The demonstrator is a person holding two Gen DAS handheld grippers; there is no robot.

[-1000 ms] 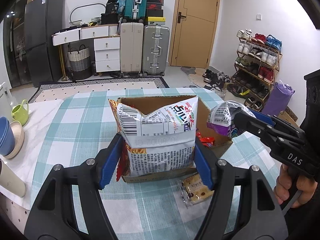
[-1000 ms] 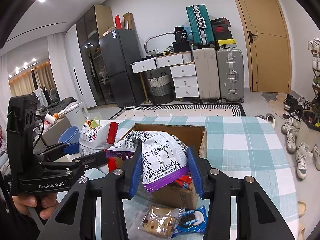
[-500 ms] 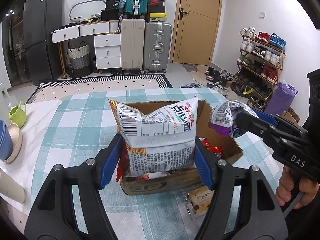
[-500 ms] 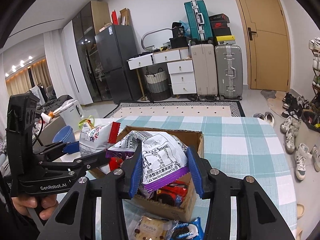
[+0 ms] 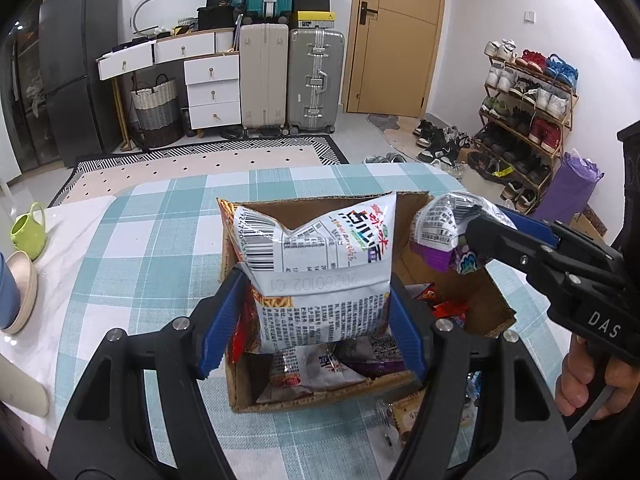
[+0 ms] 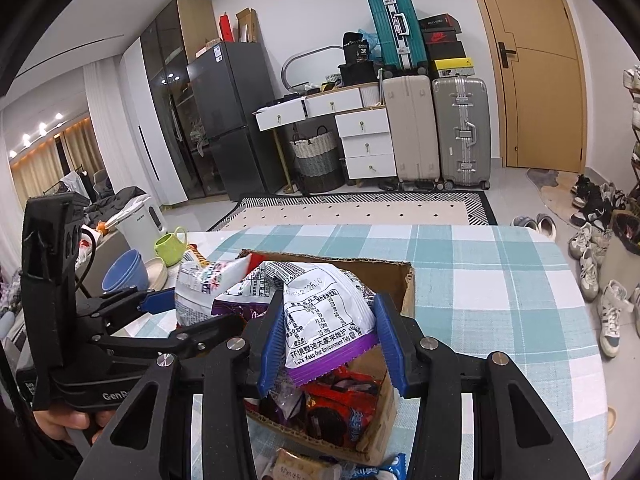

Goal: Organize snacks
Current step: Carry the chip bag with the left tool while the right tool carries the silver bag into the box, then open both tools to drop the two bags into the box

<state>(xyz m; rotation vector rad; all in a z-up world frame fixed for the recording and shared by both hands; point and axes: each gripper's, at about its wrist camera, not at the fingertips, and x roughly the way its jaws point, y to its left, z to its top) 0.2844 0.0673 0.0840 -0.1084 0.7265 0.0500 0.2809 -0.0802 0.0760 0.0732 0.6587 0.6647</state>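
Two snack bags over the box

The left gripper (image 5: 312, 316) fingers squeeze a white snack bag (image 5: 320, 264) above the cardboard box (image 5: 452, 292) on the counter (image 5: 132, 248). The right gripper (image 6: 326, 344) tilts down, fingers pinching a purple snack bag (image 6: 320, 312). Cookie packs (image 6: 296, 466) lie beside the box.

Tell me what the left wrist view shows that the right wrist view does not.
Only the left wrist view shows the purple bag beside the shoe rack. Only the right wrist view shows the white kettle and the Oreo pack. Both show the cardboard box, the white snack bag in the left gripper, and the purple-edged bag in the right gripper.
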